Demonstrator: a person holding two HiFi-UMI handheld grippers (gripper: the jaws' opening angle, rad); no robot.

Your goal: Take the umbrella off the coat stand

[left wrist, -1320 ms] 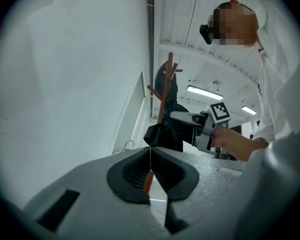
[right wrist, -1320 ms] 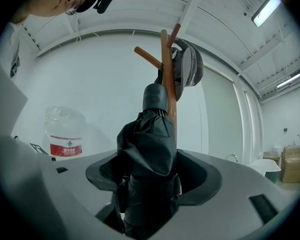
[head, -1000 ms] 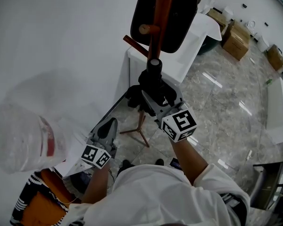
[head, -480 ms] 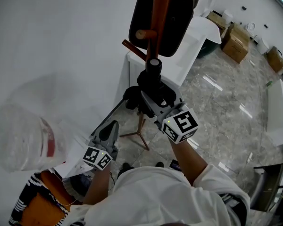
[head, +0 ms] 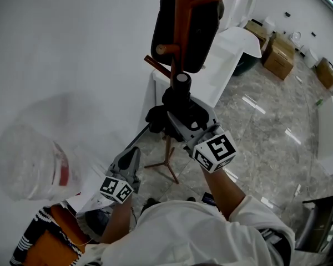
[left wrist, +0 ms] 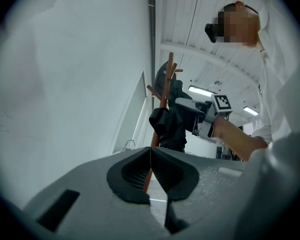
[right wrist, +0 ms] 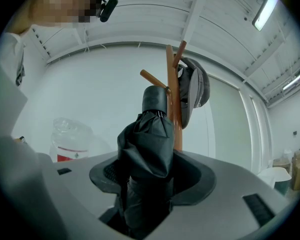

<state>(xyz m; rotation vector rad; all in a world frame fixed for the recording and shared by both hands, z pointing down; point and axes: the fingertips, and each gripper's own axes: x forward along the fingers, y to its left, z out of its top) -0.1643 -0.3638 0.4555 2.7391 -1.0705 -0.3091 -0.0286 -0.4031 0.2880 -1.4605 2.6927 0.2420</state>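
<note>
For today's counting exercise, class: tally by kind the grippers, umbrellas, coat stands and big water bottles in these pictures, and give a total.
grippers: 2 (left gripper, right gripper)
umbrella: 1
coat stand: 1
water bottle: 1
Total: 5

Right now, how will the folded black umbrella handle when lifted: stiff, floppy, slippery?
Folded black fabric umbrella: loose creased canopy bunches in the jaws of the right gripper, so likely soft, slightly slippery. Stands straight above them, so probably a stiff core.
</note>
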